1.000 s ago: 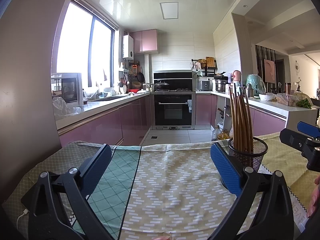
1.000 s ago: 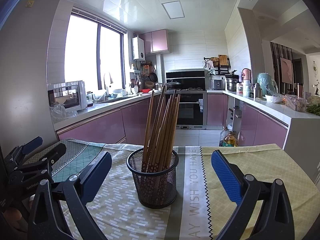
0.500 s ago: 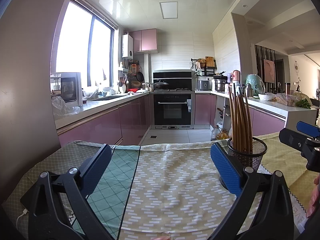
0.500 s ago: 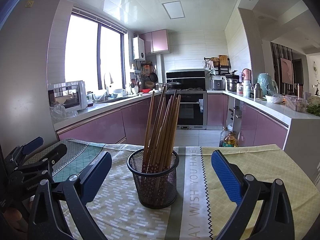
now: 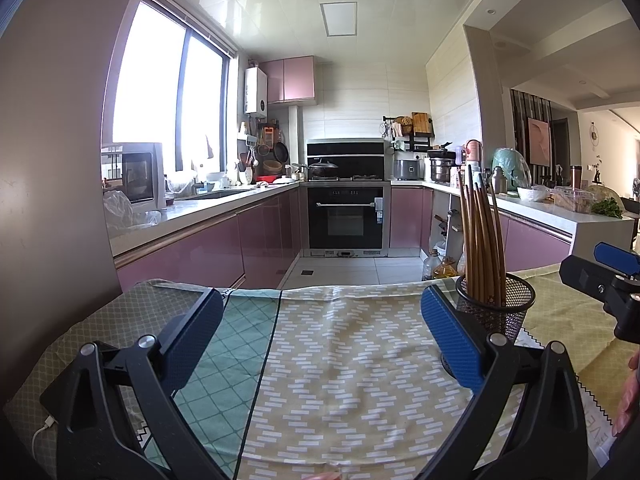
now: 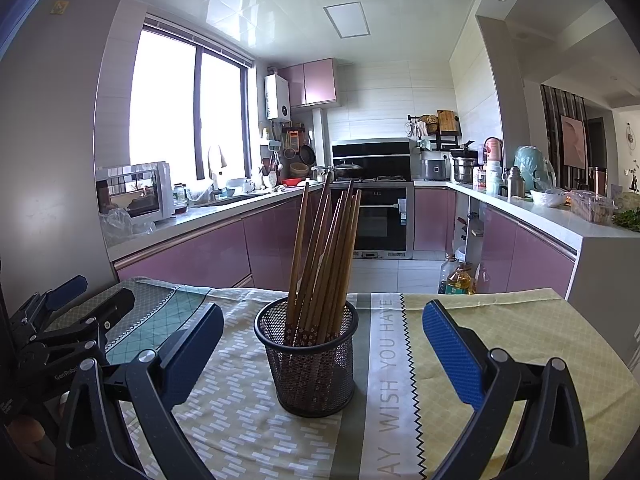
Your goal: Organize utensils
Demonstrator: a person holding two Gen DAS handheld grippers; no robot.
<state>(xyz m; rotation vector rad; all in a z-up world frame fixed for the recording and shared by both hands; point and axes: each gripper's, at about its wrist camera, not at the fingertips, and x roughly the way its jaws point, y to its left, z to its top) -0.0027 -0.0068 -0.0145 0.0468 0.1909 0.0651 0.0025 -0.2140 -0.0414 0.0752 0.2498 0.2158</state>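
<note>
A black wire-mesh holder (image 6: 308, 360) stands upright on the patterned tablecloth (image 6: 500, 332), filled with several brown wooden chopsticks (image 6: 324, 256). In the right wrist view it sits just ahead, between the fingers of my open, empty right gripper (image 6: 322, 340). In the left wrist view the holder (image 5: 498, 304) with its chopsticks (image 5: 480, 240) stands behind the right fingertip of my open, empty left gripper (image 5: 320, 328). The right gripper (image 5: 604, 284) shows at the right edge there, the left gripper (image 6: 76, 312) at the left edge of the right wrist view.
The table's far edge (image 5: 320, 290) drops to the kitchen floor. A grey wall or fridge side (image 5: 52, 160) rises close on the left. Pink cabinets and cluttered counters (image 6: 540, 208) lie beyond. A white cable (image 5: 44, 428) lies at the cloth's left edge.
</note>
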